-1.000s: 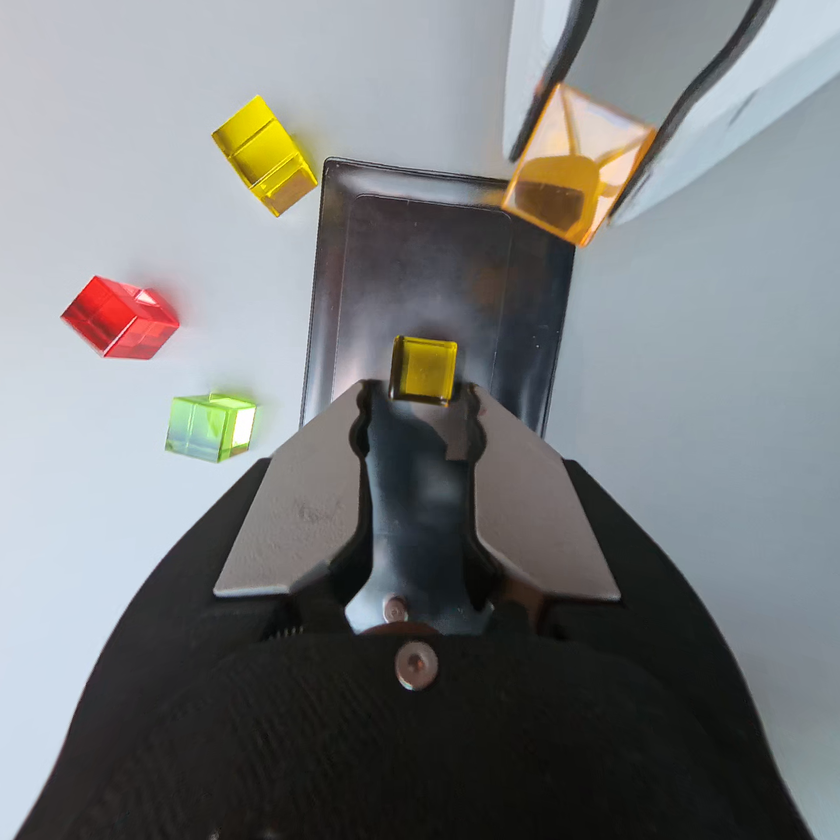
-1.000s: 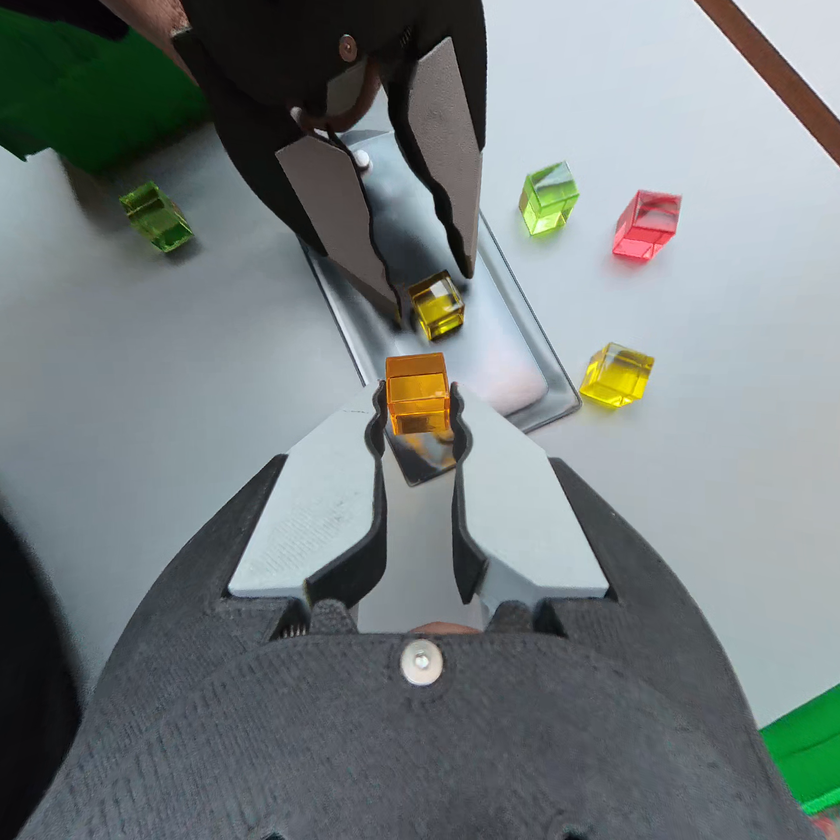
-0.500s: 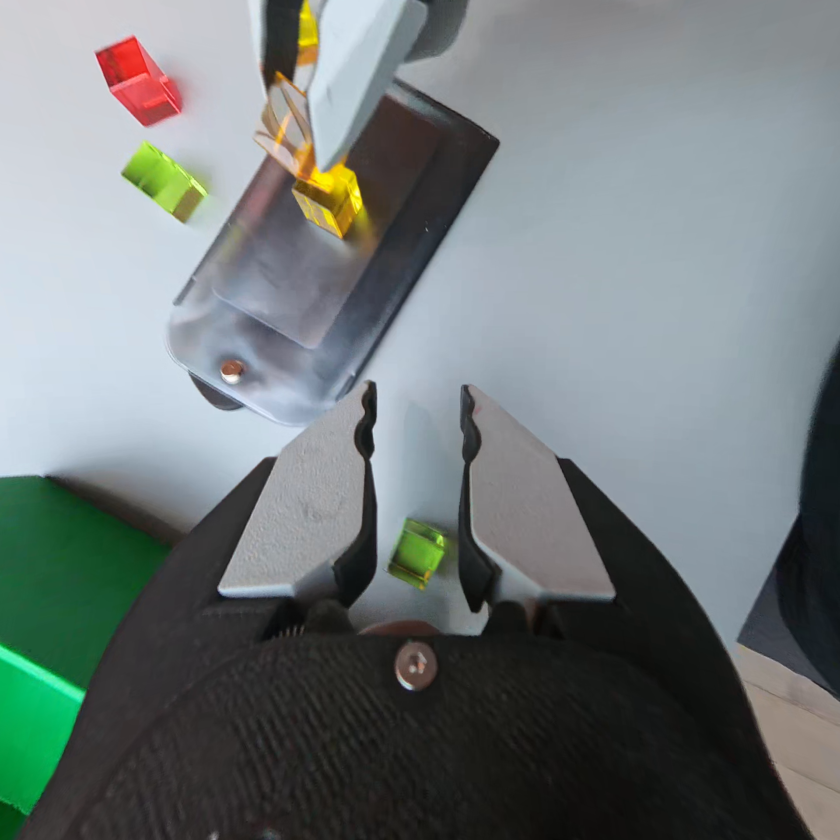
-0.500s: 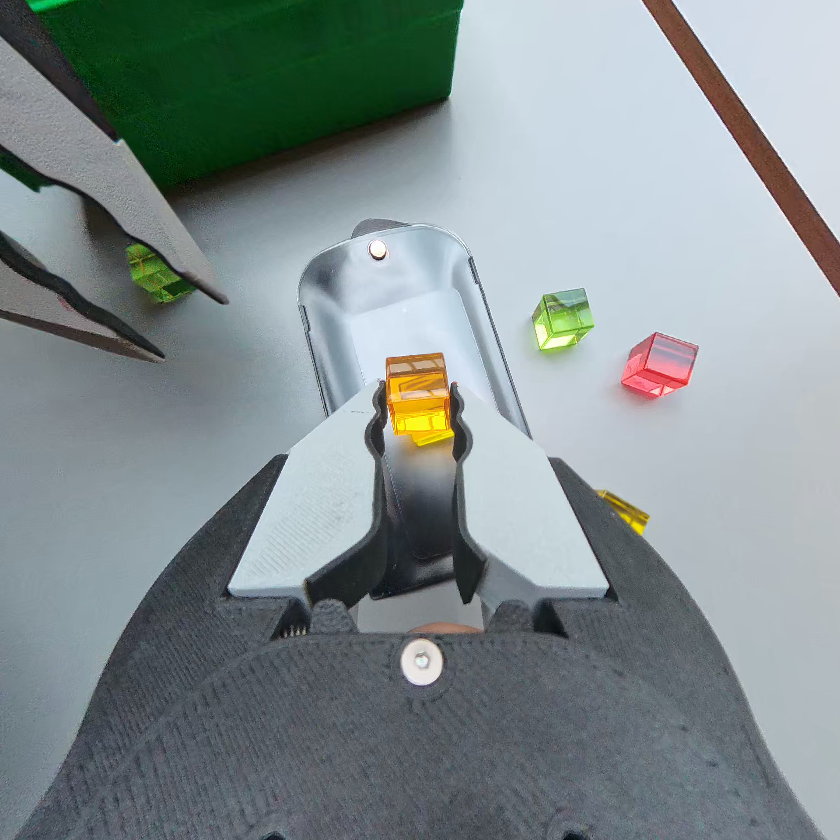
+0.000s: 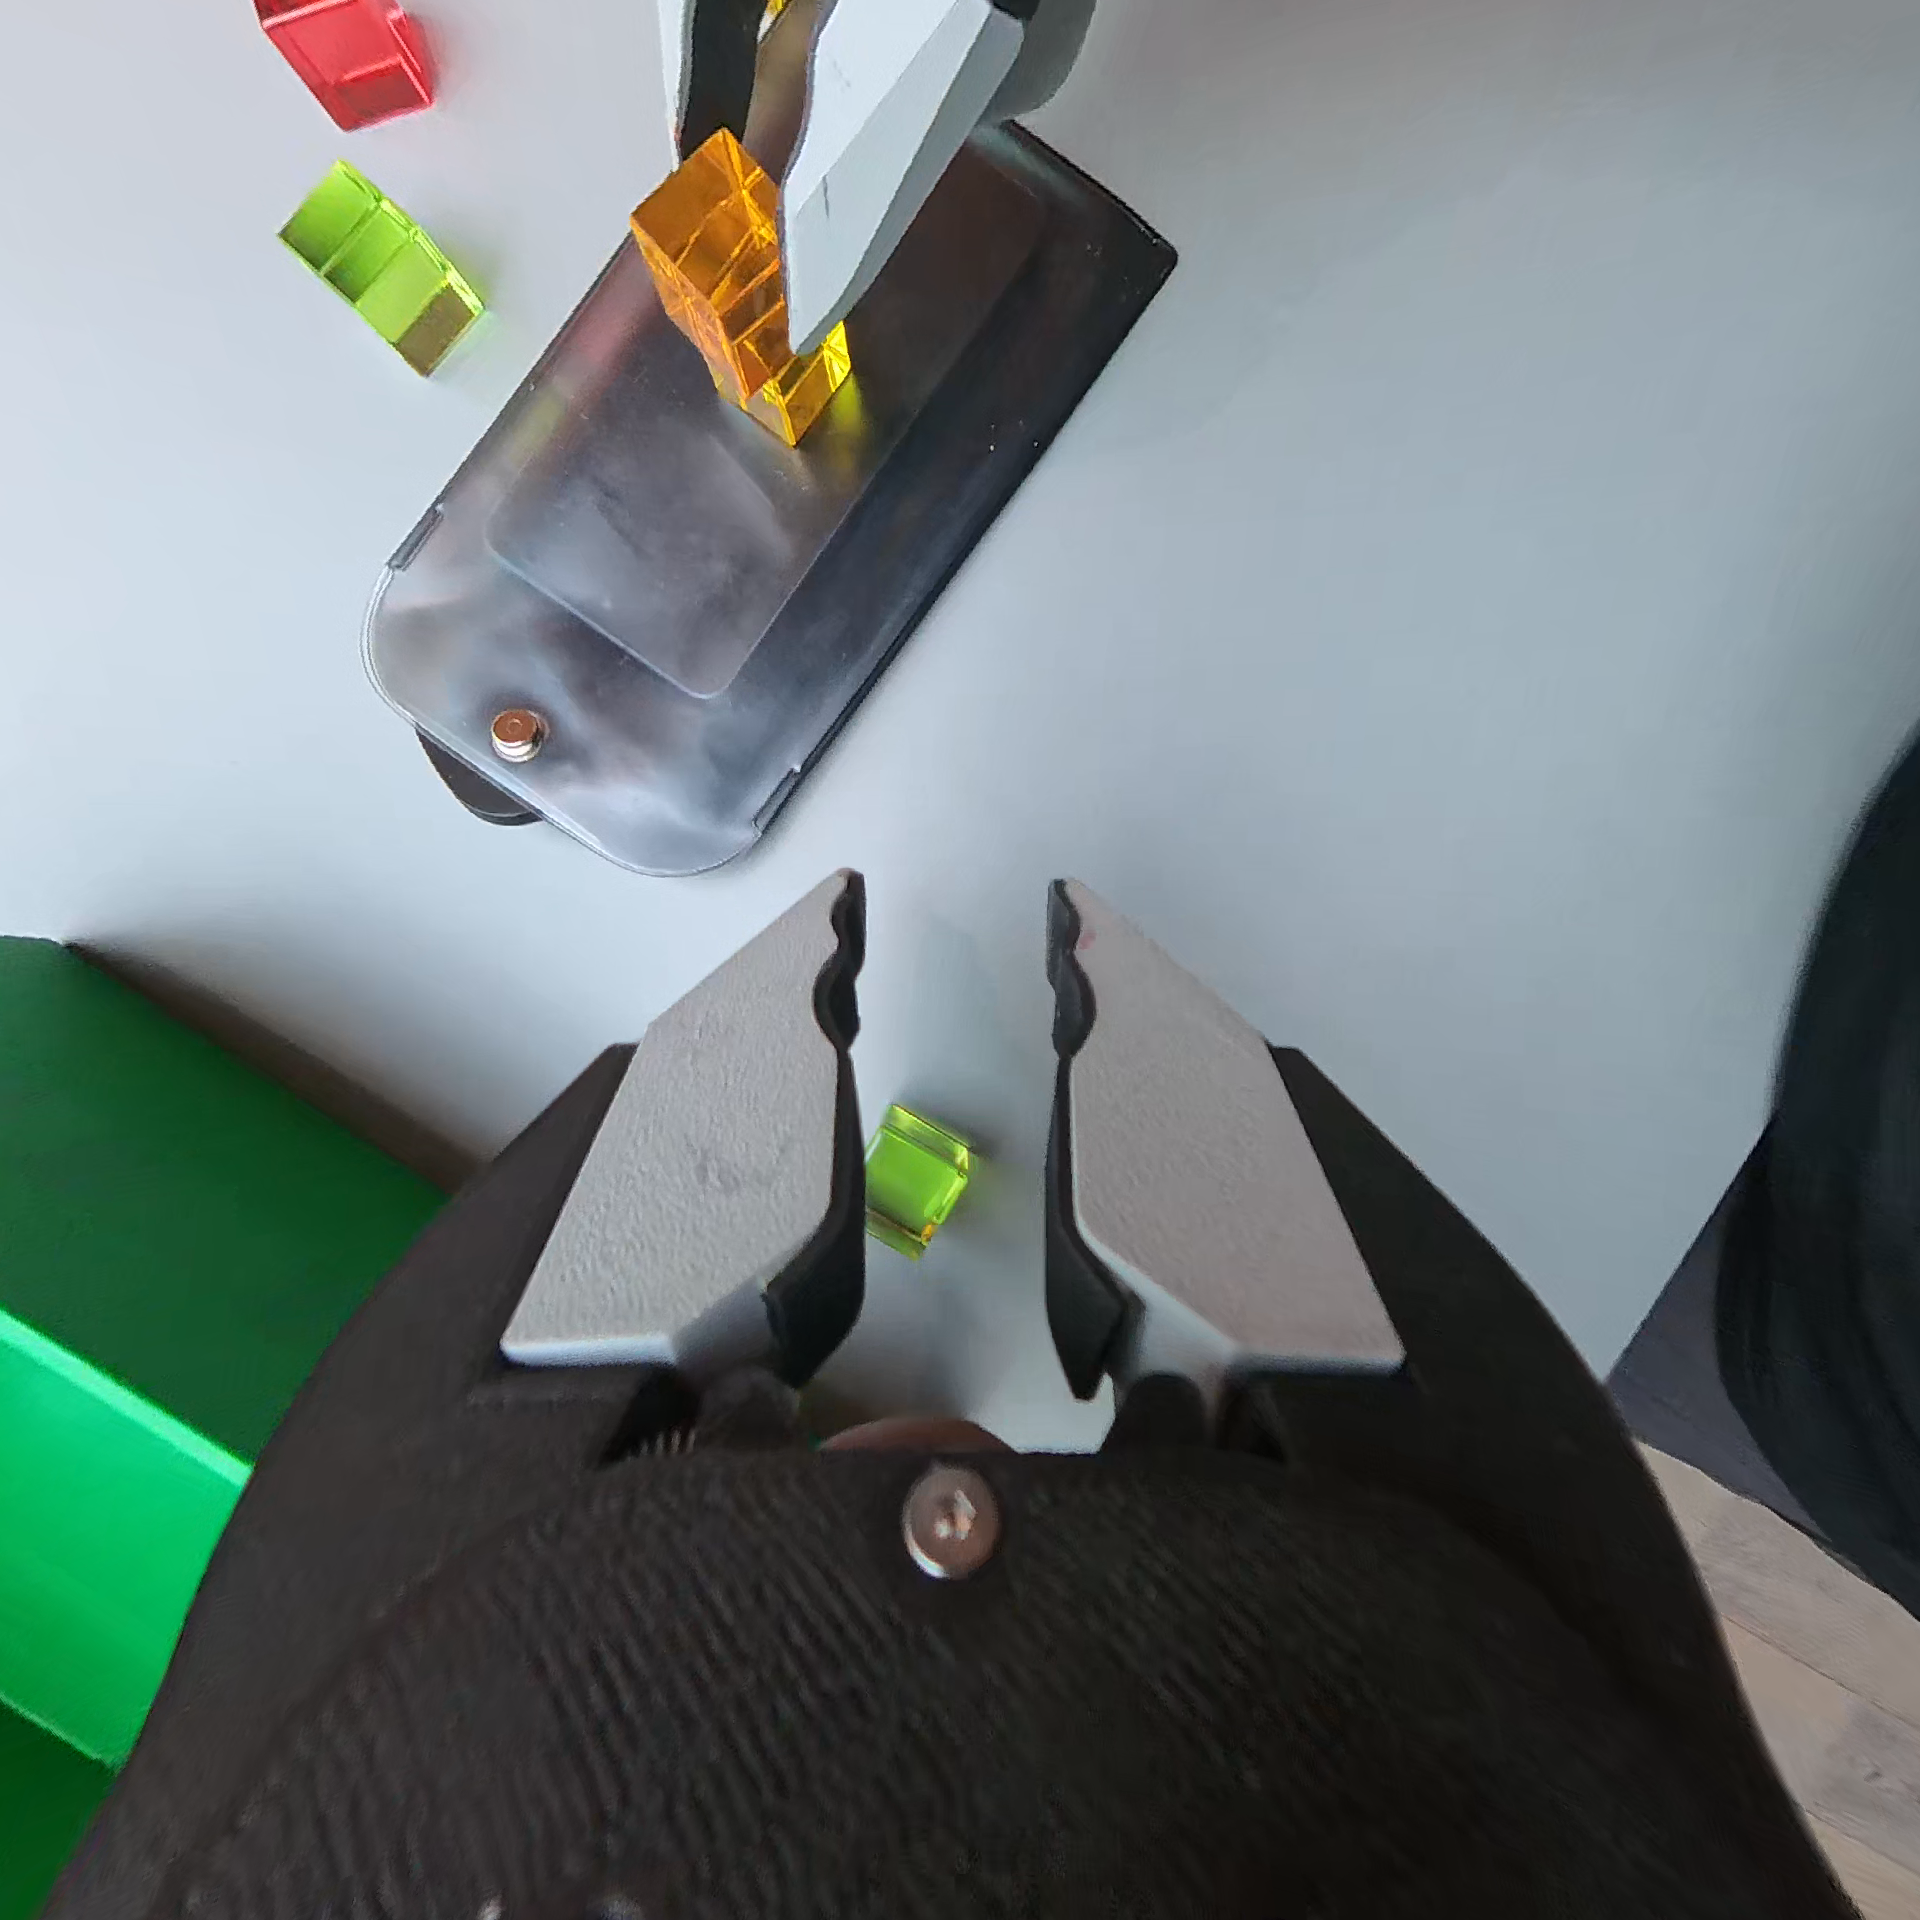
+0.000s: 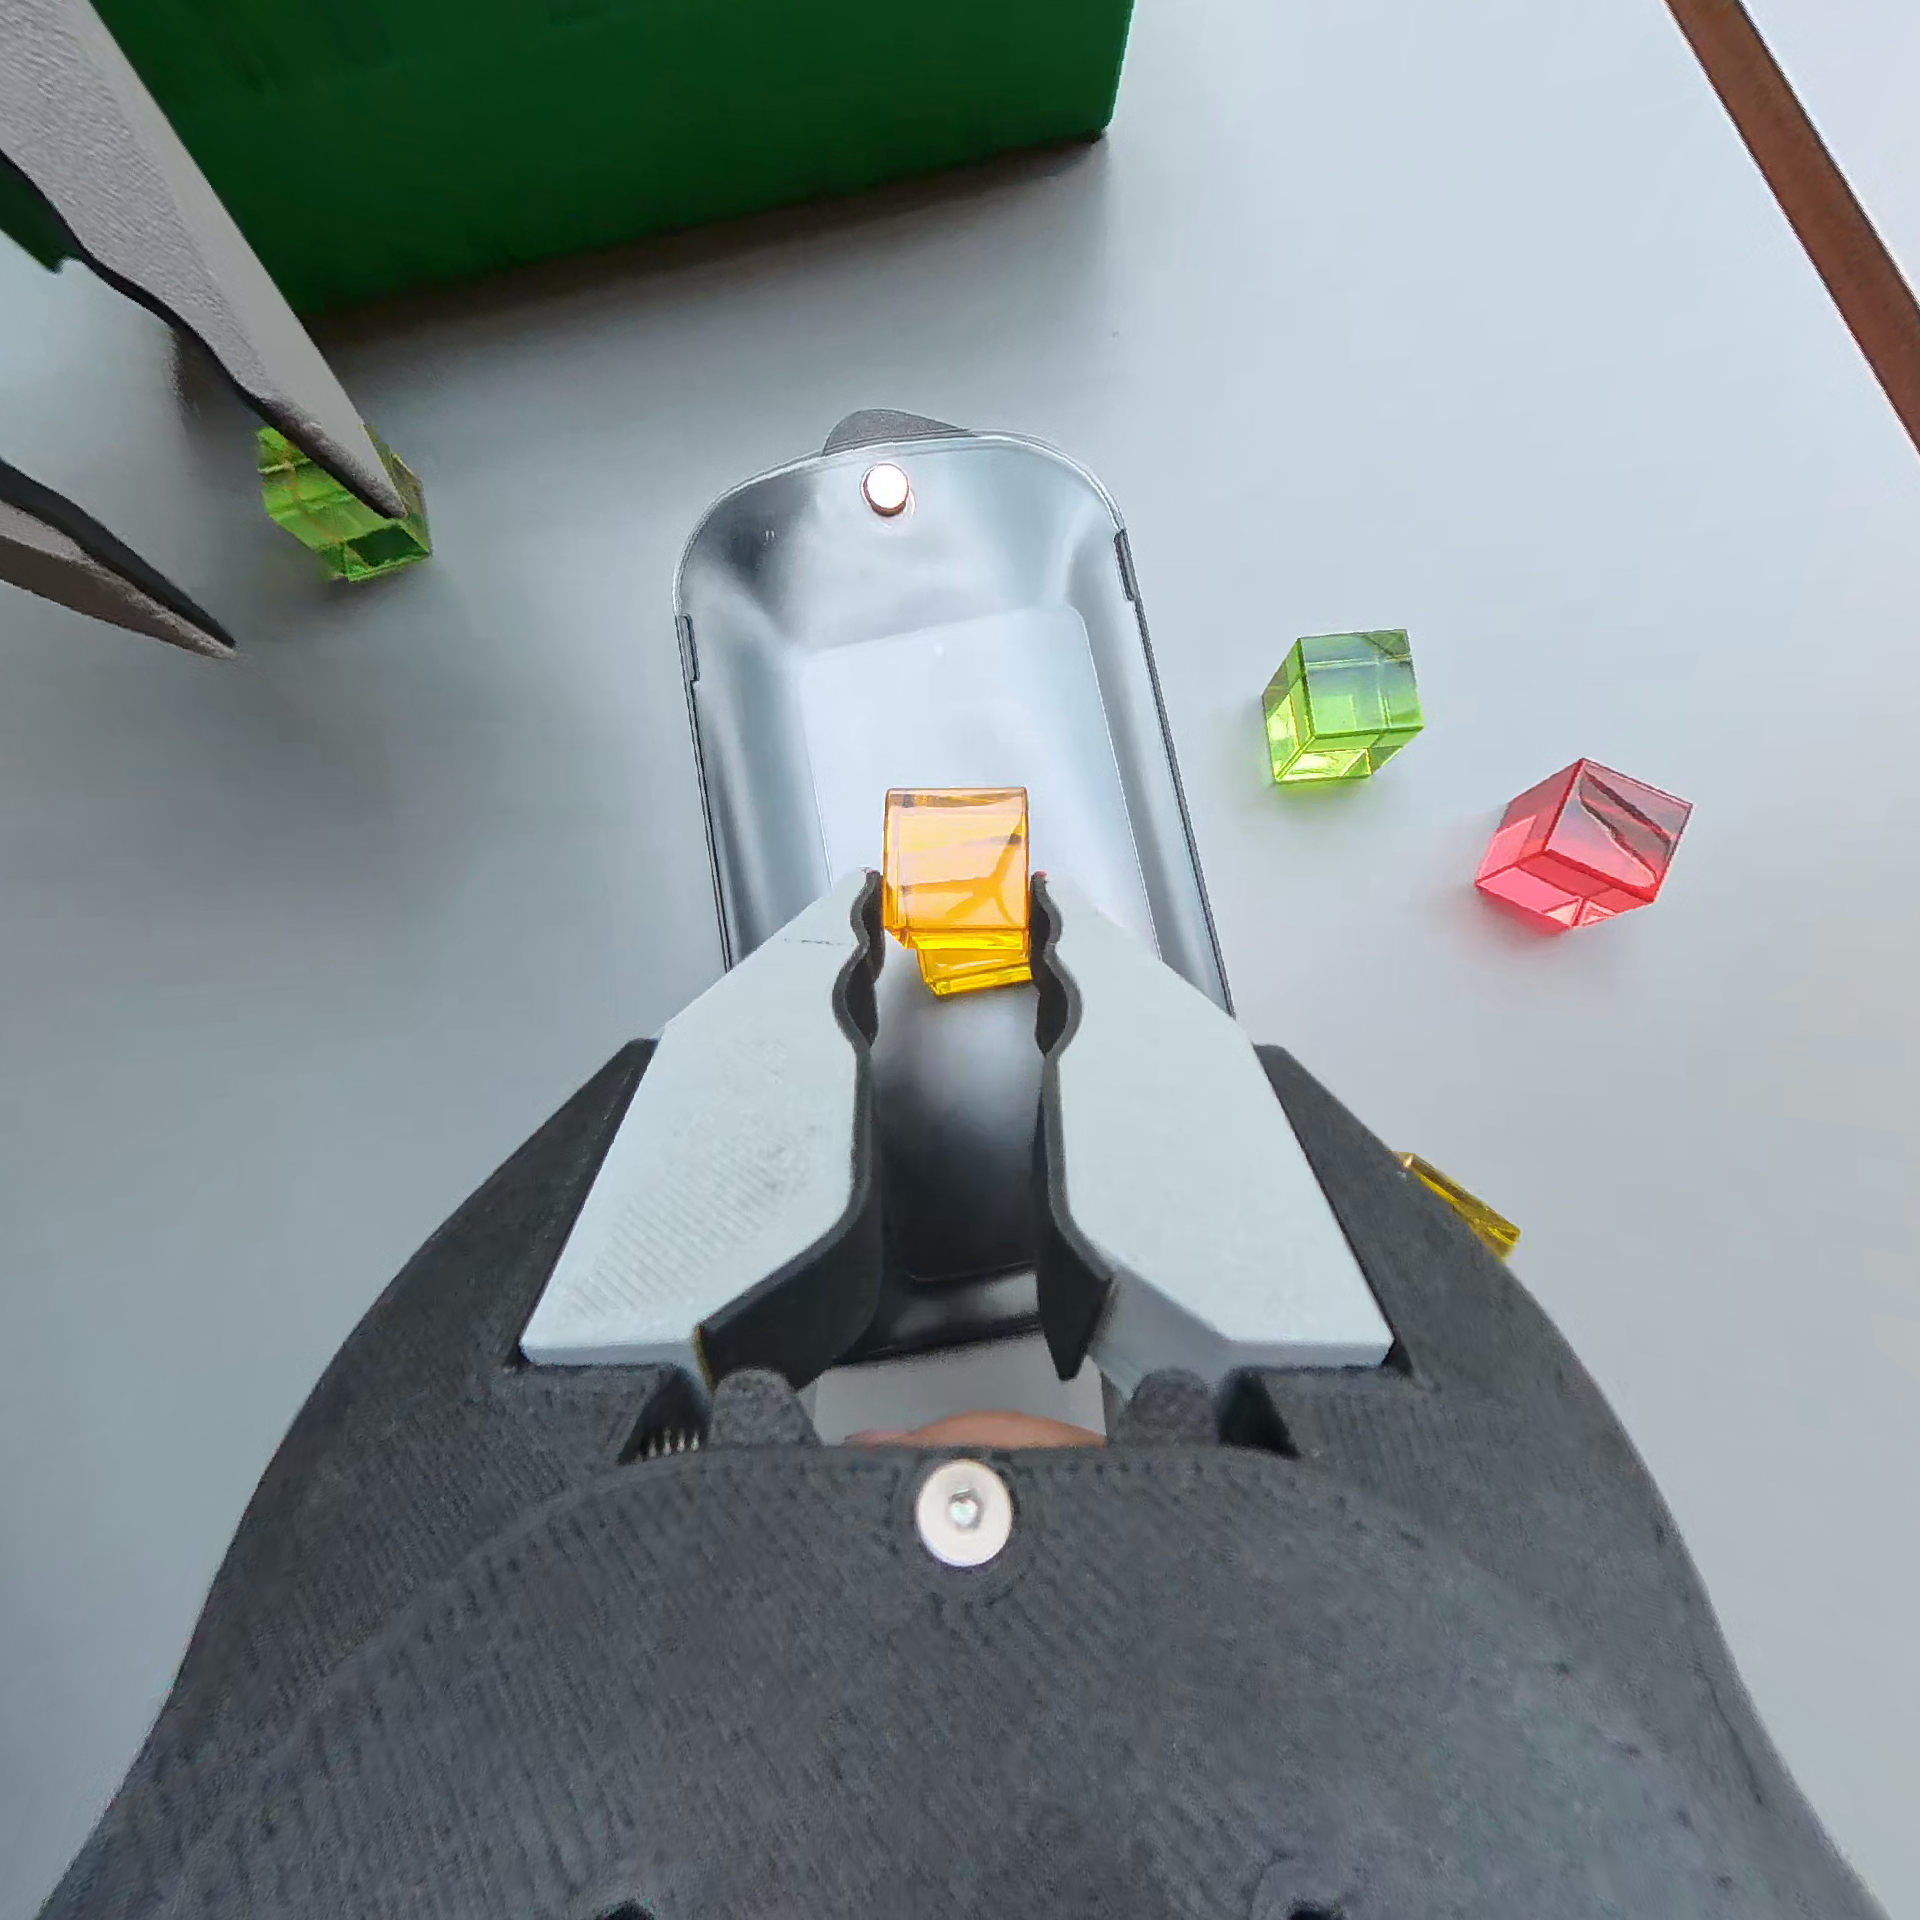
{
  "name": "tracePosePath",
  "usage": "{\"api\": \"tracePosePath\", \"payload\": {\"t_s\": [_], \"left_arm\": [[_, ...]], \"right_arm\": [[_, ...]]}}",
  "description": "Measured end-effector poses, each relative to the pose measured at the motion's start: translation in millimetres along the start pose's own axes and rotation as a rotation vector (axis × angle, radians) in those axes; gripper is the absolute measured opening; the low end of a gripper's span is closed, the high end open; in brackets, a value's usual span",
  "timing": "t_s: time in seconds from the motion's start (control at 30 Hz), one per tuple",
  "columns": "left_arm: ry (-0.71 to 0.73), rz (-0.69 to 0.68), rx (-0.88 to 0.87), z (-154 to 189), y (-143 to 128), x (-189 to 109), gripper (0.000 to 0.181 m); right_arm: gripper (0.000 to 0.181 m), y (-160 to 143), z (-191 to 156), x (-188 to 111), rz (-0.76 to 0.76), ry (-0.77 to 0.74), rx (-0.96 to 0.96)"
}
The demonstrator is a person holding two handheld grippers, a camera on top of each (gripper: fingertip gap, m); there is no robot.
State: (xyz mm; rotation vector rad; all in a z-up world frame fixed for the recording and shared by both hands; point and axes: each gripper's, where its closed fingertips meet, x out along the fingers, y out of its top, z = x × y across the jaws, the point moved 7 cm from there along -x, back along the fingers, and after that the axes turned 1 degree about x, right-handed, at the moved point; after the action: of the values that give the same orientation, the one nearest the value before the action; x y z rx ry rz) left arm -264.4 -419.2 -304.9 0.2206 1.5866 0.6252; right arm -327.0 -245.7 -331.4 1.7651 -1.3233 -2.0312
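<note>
My right gripper [image 6: 954, 894] is shut on an orange cube [image 6: 956, 862] and holds it on top of a yellow cube [image 6: 971, 966] that stands in a shiny metal tray [image 6: 727, 582]. In the left wrist view the orange cube [image 5: 712, 260] rests on the yellow cube [image 5: 810, 390] in the tray [image 5: 644, 582], with the right gripper [image 5: 748, 239] around it. My left gripper [image 5: 954, 914] is open and empty above a small green cube [image 5: 920, 1179] on the grey table. It also shows in the right wrist view [image 6: 312, 582], with that green cube [image 6: 343, 520] at its tips.
A green cube [image 6: 1340, 707], a red cube [image 6: 1579, 842] and a partly hidden yellow cube [image 6: 1465, 1216] lie right of the tray. A green box [image 6: 623, 135] stands behind it and beside my left gripper [image 5: 156, 1247]. The table edge and a dark object [image 5: 1849, 1143] are at the right. About 12 centimeters separates my left fingertips from my right.
My left gripper let go of the yellow cube in the tray and drew back over the small green cube. My right gripper brought the orange cube down onto the yellow cube.
</note>
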Motion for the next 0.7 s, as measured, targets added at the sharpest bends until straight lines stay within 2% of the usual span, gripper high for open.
{"api": "tracePosePath", "payload": {"t_s": [0.47, 0.57, 0.7], "left_arm": [[0.068, -0.116, -0.11, 0.3, -32.2, -15.4, 0.037], [0.096, -0.163, -0.147, -1.0, -44.6, -17.1, 0.039], [0.116, -0.236, -0.175, -3.3, -59.3, -10.9, 0.044]], "right_arm": [[0.024, -1.7, 3.4, -3.4, -0.077, 0.04, -0.157], [0.036, -1.3, 2.6, -5.0, -0.076, 0.046, -0.15], [0.037, 1.0, 0.1, -13.5, -0.042, 0.039, -0.12]]}}
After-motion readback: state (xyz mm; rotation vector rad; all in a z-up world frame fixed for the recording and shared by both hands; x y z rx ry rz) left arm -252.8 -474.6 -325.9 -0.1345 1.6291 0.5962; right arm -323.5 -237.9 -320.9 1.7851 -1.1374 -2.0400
